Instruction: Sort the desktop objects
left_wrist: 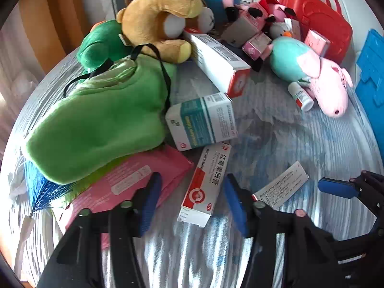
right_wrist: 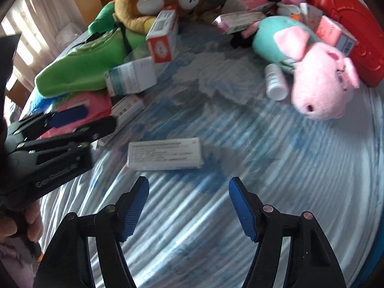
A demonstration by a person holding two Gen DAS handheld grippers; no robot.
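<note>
My left gripper [left_wrist: 192, 196] is open, its jaws either side of a red-and-white ointment box [left_wrist: 204, 184] lying on the blue-striped cloth [left_wrist: 312, 144]. It also shows in the right wrist view [right_wrist: 72, 120]. My right gripper [right_wrist: 189, 204] is open and empty, just short of a flat white medicine box [right_wrist: 165, 157]; that box also shows in the left wrist view [left_wrist: 280, 184]. A teal-and-white box [left_wrist: 201, 122], a long white-and-red box [left_wrist: 220, 62] and a small white bottle [right_wrist: 274, 81] lie among plush toys.
A green plush [left_wrist: 96, 124] lies on a pink packet [left_wrist: 129, 182] at left. A brown bear [left_wrist: 158, 21], a pink pig plush [right_wrist: 319, 81], a red case [left_wrist: 316, 16], pink boxes [left_wrist: 256, 43] and a blue tray [left_wrist: 372, 72] crowd the back and right.
</note>
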